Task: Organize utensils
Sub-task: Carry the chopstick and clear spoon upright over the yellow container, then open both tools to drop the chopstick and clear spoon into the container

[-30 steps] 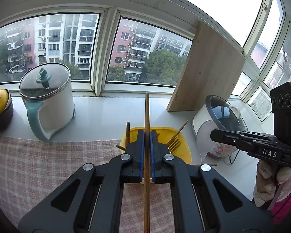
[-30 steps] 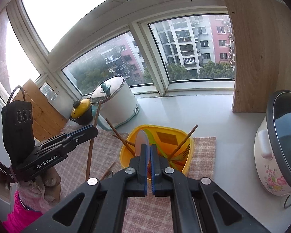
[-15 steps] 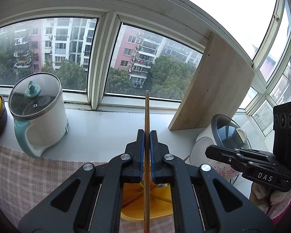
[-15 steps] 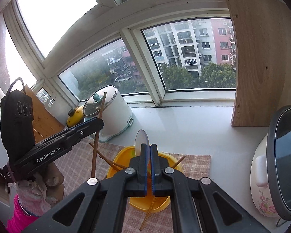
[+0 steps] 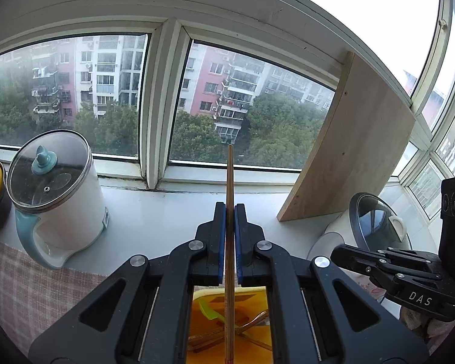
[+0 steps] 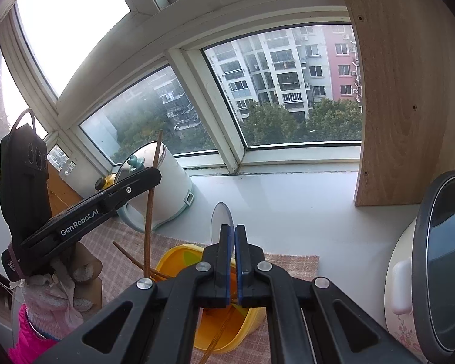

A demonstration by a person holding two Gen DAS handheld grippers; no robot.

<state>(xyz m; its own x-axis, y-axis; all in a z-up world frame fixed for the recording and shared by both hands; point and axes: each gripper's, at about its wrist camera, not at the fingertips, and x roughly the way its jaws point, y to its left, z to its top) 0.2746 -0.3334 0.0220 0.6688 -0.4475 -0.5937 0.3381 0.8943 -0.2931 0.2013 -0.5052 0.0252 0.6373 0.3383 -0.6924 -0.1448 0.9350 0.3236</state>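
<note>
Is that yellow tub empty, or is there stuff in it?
Not empty. The yellow tub holds several wooden chopsticks and a green utensil lying loose inside.

Both grippers: black plastic frames, triangular cutouts, silver round screws at pivots, blue pads on finger insides. Left gripper point(image 6: 153, 179) side reads "GenRobot.AI" in white; right gripper point(image 5: 338, 253) reads "DAS". Black camera box with three round lenses on each. Left hand point(image 6: 62, 282) wears worn whitish knit glove, pink sleeve point(image 6: 30, 341).
</note>
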